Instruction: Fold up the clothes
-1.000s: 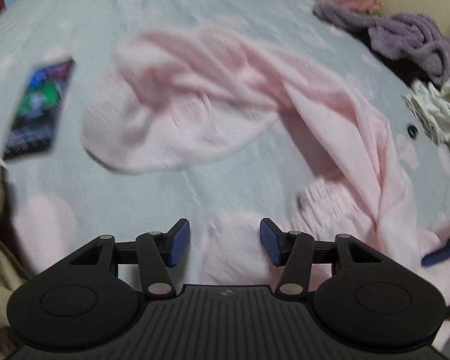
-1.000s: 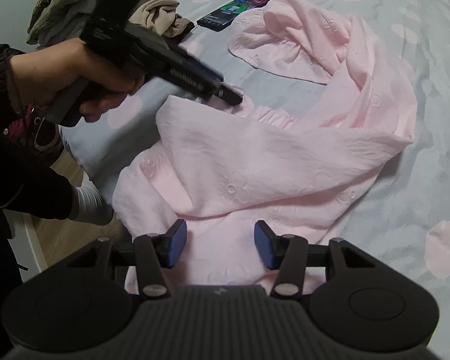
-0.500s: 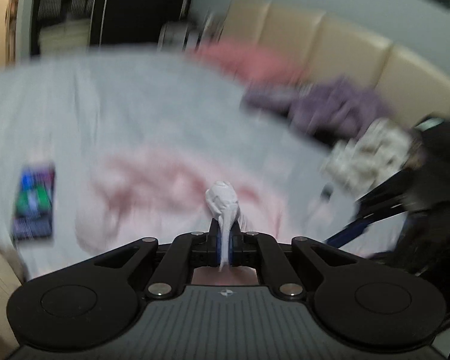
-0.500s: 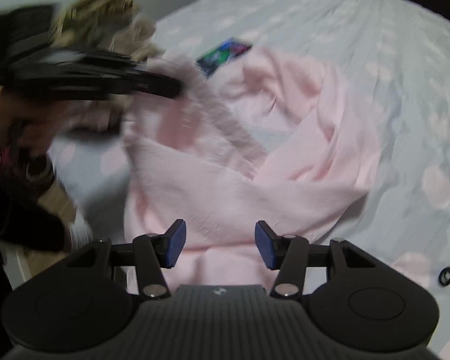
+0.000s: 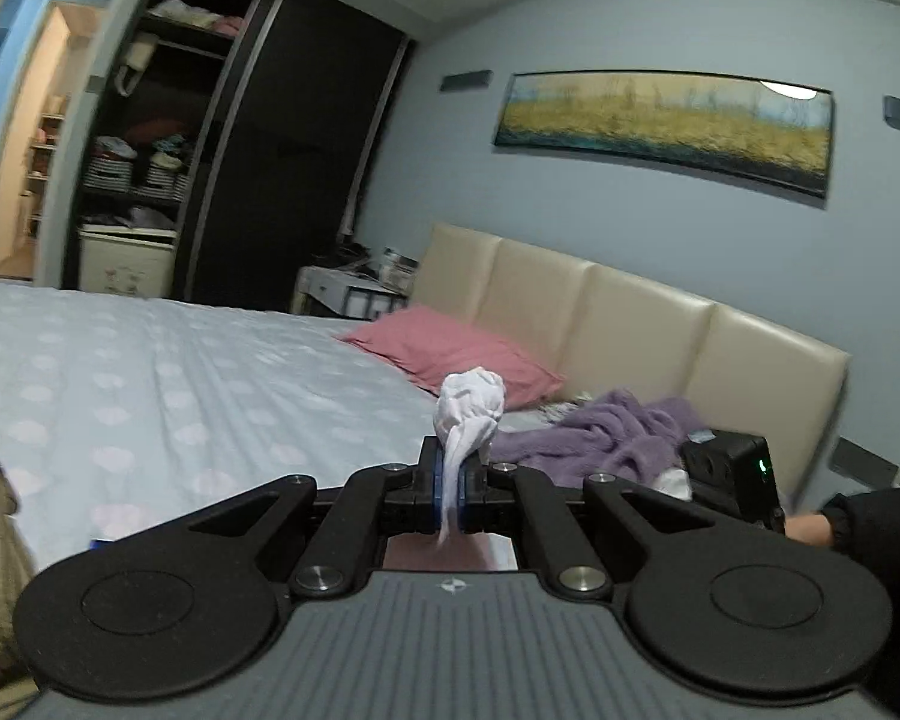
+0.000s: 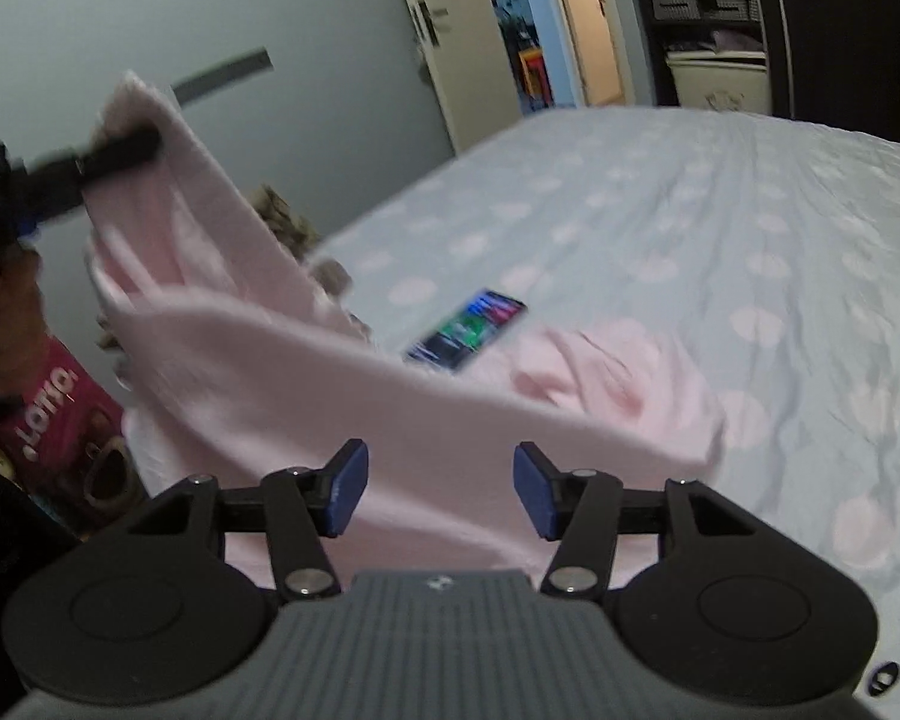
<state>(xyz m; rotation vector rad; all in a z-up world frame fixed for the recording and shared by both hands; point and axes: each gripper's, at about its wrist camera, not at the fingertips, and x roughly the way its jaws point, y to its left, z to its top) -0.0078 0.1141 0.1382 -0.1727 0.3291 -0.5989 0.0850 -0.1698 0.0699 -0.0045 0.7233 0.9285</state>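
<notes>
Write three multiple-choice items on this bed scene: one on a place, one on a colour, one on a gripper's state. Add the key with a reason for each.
1. Where does the phone lie?
A. On the bedsheet, beside the pink garment
B. On the pillow
C. On a wardrobe shelf

2. What colour is the fluffy garment near the headboard?
A. Green
B. Purple
C. Orange

3. How does the left gripper stand?
A. Open, holding nothing
B. Shut on the pink garment
C. Shut on the phone

Key:
1 A: the right wrist view shows the phone flat on the dotted sheet, next to the garment's far fold.
2 B: the left wrist view shows purple fleece heaped before the cream headboard.
3 B: a bunch of pale cloth sticks out between its closed fingers, and the right wrist view shows it lifting the garment, while the right gripper stays open.
</notes>
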